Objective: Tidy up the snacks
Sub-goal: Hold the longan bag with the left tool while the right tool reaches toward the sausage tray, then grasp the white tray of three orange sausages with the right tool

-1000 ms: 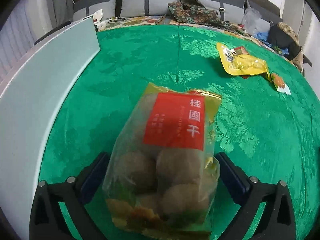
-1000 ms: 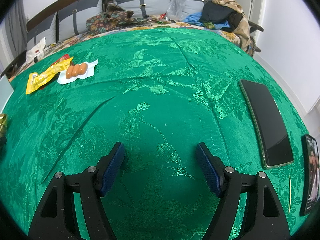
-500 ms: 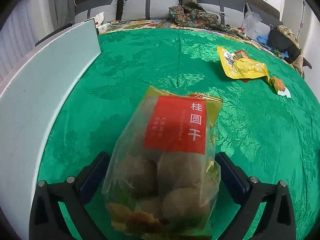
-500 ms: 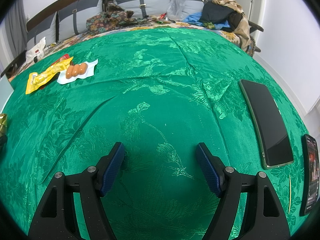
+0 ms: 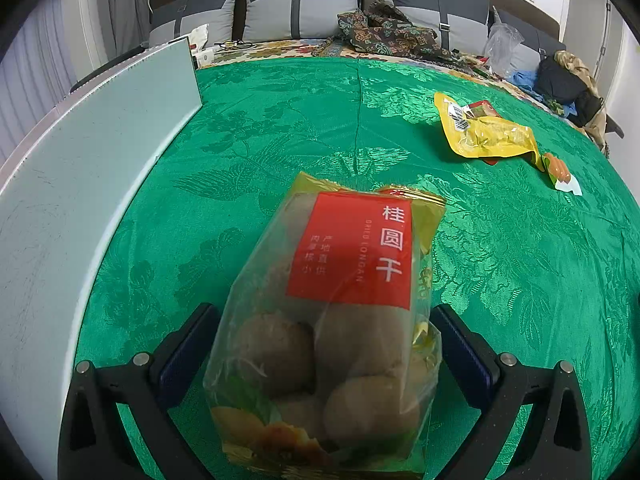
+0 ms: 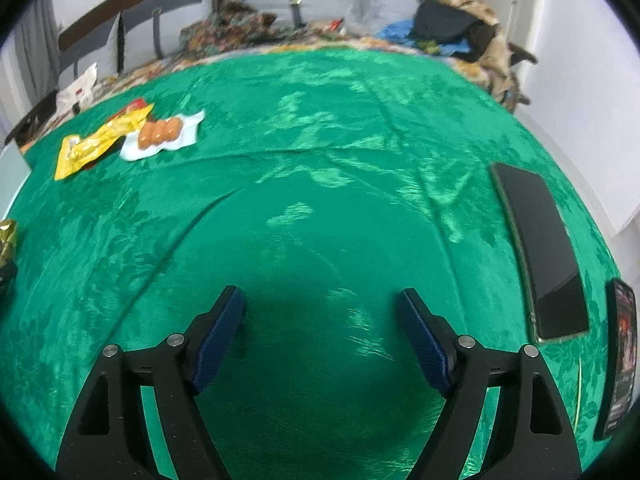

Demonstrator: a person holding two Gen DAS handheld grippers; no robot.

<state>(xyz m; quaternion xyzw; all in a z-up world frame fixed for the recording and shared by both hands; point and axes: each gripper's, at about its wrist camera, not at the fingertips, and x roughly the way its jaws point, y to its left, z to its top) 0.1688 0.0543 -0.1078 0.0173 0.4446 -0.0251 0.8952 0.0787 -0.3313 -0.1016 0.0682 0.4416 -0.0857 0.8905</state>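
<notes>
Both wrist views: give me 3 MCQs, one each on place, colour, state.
1. Where is the yellow packet relative to the dried longan bag?
A far right
B near left
C underneath it

2. Colour of the longan bag's label?
A blue
B red
C white

3. The right gripper is:
A shut on a phone
B open and empty
C shut on a packet

Key: 1 A, it lies far right on the green cloth; 2 B, red panel, white characters; 3 B, only cloth shows between its jaws.
</notes>
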